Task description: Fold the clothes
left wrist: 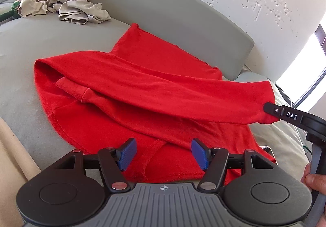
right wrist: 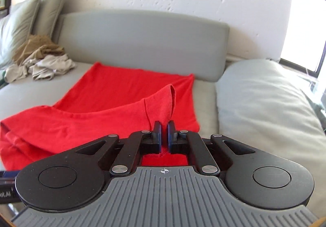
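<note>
A red long-sleeved shirt (left wrist: pixel 130 76) lies spread on the grey sofa seat (left wrist: pixel 18 53), one sleeve folded across its body. My left gripper (left wrist: pixel 164 153) hovers open over the shirt's near hem, blue pads apart with nothing between them. At the right of the left wrist view, my right gripper (left wrist: pixel 272 115) is shut on the cuff of the other sleeve and holds it lifted. In the right wrist view the right gripper (right wrist: pixel 164 131) pinches the red sleeve cuff (right wrist: pixel 161 104), which rises from between the fingers, with the red shirt (right wrist: pixel 114 92) stretching away behind.
A heap of beige and tan clothes (left wrist: pixel 61 4) lies at the sofa's far left, near green cushions (right wrist: pixel 20 23). The grey backrest (right wrist: pixel 142 43) runs behind the shirt. A large pale cushion (right wrist: pixel 264 100) fills the right side. A hand (left wrist: pixel 313 182) holds the right gripper's handle.
</note>
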`<state>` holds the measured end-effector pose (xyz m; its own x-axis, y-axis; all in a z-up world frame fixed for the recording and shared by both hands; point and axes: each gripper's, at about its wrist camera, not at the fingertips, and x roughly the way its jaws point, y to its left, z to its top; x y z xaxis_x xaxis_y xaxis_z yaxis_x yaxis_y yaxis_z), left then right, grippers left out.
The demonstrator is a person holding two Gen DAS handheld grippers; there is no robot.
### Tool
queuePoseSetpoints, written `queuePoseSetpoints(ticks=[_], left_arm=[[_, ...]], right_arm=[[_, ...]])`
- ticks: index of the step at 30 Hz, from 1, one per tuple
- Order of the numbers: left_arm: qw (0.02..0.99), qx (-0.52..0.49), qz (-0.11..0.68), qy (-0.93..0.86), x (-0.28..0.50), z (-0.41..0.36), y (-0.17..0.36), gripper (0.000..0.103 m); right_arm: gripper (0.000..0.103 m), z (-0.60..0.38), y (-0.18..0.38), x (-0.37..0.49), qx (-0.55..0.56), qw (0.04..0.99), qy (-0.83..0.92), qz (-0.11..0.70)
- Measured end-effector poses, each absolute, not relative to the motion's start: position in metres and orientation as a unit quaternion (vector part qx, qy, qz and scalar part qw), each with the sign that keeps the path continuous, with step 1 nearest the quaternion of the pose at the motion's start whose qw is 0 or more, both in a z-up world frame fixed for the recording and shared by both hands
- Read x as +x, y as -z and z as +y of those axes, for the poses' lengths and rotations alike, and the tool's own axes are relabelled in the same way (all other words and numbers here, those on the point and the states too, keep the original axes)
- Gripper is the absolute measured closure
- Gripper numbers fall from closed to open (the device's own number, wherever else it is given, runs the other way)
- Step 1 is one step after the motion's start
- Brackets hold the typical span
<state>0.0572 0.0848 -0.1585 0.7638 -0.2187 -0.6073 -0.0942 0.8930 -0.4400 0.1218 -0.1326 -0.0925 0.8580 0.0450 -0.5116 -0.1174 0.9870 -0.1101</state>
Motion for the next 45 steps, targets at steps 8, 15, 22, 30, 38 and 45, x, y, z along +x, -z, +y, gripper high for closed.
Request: queuePoseSetpoints(ticks=[8,15,22,30,38,45], left_arm=[[0.912,-0.225,0.341,0.037,0.057,0.083,0.159,0.042],[0.914,-0.216,0.343,0.035,0.059,0.08,0.16,0.042],[0.907,-0.221,0.357,0.034,0.055,0.082,0.15,0.043],[0.911,-0.199,0.346,-0.103,0.061,0.161,0.088,0.034],[0.875,0.031,0.473,-0.099,0.103,0.192,0.108,0.041],[0.88,0.119,0.46,-0.021,0.117,0.174,0.119,0.06]], right_arm=[[0.097,-0.163,0.105,0.14,-0.002,0.945,-0.004,0.328],[0.097,-0.192,0.119,0.148,0.054,0.926,0.028,0.372],[0.078,-0.2,0.141,0.161,0.062,0.897,0.033,0.436],[0.039,-0.212,0.111,0.122,0.163,0.893,-0.054,0.415],[0.039,-0.196,0.122,0.109,0.206,0.865,-0.144,0.435],[0.039,-0.188,0.132,0.112,0.208,0.857,-0.152,0.446]])
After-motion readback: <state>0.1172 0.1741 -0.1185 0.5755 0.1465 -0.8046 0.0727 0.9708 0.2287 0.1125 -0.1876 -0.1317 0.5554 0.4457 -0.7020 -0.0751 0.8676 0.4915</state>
